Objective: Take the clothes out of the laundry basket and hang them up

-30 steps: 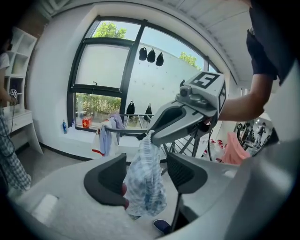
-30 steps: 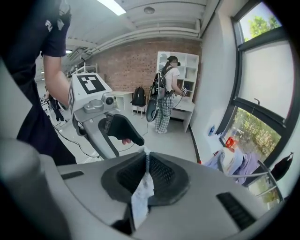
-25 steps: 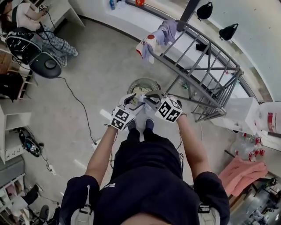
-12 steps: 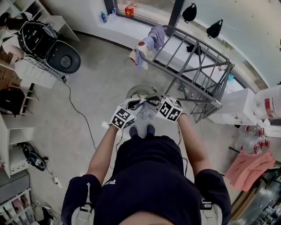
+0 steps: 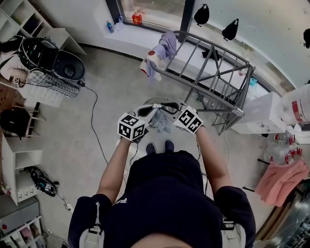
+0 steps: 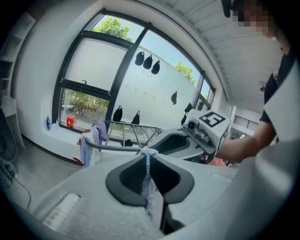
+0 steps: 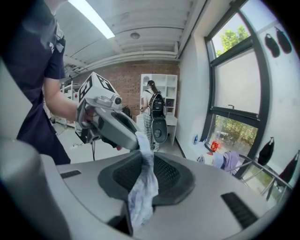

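Garment (image 5: 160, 122) hangs over laundry basket (image 5: 146, 102). We pinch it tight in left gripper (image 5: 154, 107) fingers. Right gripper (image 5: 163, 106) fingers just loosened slightly, cloth between them, gripped. Drying rack (image 5: 208, 72) bears few pieces (image 5: 162, 48); ours not yet hung.

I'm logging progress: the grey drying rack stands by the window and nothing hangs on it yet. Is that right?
Not quite. The drying rack does stand by the window, but it is not bare. A lilac garment and a white-and-red garment hang over its left end, as the head view shows.
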`<state>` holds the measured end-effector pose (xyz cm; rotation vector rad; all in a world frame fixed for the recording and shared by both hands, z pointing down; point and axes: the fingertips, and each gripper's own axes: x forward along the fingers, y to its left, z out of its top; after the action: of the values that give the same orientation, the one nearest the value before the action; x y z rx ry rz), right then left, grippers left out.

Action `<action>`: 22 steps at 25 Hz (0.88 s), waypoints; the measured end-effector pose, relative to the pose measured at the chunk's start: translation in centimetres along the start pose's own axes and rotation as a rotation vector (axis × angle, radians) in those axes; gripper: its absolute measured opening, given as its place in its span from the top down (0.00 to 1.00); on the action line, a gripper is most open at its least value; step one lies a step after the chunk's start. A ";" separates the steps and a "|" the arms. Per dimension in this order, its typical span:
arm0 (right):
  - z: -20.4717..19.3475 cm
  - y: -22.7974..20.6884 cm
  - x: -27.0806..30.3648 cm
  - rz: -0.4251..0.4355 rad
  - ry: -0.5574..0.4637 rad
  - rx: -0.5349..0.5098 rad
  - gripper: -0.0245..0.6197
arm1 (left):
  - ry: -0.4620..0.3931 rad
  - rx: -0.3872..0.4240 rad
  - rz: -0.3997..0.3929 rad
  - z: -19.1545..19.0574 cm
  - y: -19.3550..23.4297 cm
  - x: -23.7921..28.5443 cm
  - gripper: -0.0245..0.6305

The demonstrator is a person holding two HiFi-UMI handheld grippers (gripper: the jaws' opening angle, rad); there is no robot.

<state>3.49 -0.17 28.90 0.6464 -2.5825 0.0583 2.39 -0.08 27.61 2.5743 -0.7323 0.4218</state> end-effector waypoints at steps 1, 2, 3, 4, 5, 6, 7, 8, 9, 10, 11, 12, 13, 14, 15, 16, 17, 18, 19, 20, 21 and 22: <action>-0.2 -0.5 -0.2 -0.031 -0.016 0.026 0.82 | -0.009 -0.029 0.008 0.7 0.1 0.0 0.91; -0.4 -1.0 -0.4 -0.063 -0.028 0.056 0.80 | -0.016 -0.051 0.022 1.4 0.2 0.0 0.91; -0.8 -1.4 -0.7 -0.100 -0.032 0.088 0.79 | -0.024 -0.067 0.037 2.0 0.4 -0.1 0.91; -1.6 -1.9 -0.9 -0.145 -0.021 0.118 0.78 | -0.036 -0.081 0.052 2.6 0.6 -0.2 0.91; -2.6 -2.3 -1.1 -0.193 0.005 0.145 0.77 | -0.053 -0.096 0.066 3.3 0.9 -0.3 0.91; -3.9 -2.4 -1.2 -0.234 0.034 0.168 0.77 | -0.073 -0.114 0.079 4.1 1.2 -0.6 0.91; -4.9 -2.2 -1.3 -0.257 0.052 0.186 0.77 | -0.094 -0.131 0.089 4.9 1.4 -0.9 0.91; -5.7 -1.7 -1.3 -0.264 0.054 0.200 0.77 | -0.115 -0.145 0.095 5.7 1.6 -1.2 0.91; -6.2 -0.8 -1.1 -0.259 0.047 0.207 0.76 | -0.134 -0.155 0.099 6.6 1.6 -1.6 0.91; -6.4 0.1 -0.9 -0.252 0.040 0.203 0.75 | -0.150 -0.162 0.099 7.4 1.5 -1.9 0.91; -6.5 1.1 -0.5 -0.246 0.038 0.189 0.73 | -0.162 -0.165 0.096 8.3 1.4 -2.1 0.91; -6.5 2.0 0.0 -0.245 0.042 0.170 0.72 | -0.174 -0.165 0.094 9.2 1.2 -2.3 0.91; -6.5 2.8 0.6 -0.251 0.049 0.152 0.72 | -0.186 -0.164 0.095 10.1 1.0 -2.4 0.91; -6.5 3.3 1.1 -0.268 0.055 0.131 0.72 | -0.198 -0.162 0.100 10.9 0.8 -2.5 0.91; -6.3 3.7 1.4 -0.297 0.057 0.104 0.71 | -0.207 -0.159 0.106 11.5 0.6 -2.6 0.91; -6.1 3.9 1.7 -0.330 0.054 0.076 0.71 | -0.214 -0.155 0.113 12.0 0.4 -2.8 0.91; -5.9 4.0 2.0 -0.358 0.049 0.055 0.68 | -0.219 -0.151 0.116 12.3 0.1 -3.0 0.91; -5.8 4.1 2.2 -0.376 0.046 0.045 0.64 | -0.222 -0.145 0.115 12.5 -0.2 -3.1 0.91; -5.8 4.0 2.5 -0.388 0.049 0.041 0.60 | -0.224 -0.141 0.112 12.6 -0.5 -3.2 0.91; -5.9 3.8 2.7 -0.404 0.059 0.037 0.57 | -0.225 -0.139 0.108 12.6 -0.7 -3.3 0.91; -6.1 3.4 2.9 -0.427 0.076 0.031 0.57 | -0.225 -0.141 0.107 12.4 -0.9 -3.3 0.91; -6.4 2.9 3.0 -0.457 0.095 0.027 0.57 | -0.224 -0.145 0.107 12.2 -1.0 -3.5 0.91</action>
<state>2.65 2.06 36.19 1.1944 -2.2874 -0.0249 2.20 -3.65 15.43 2.4768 -0.9459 0.1069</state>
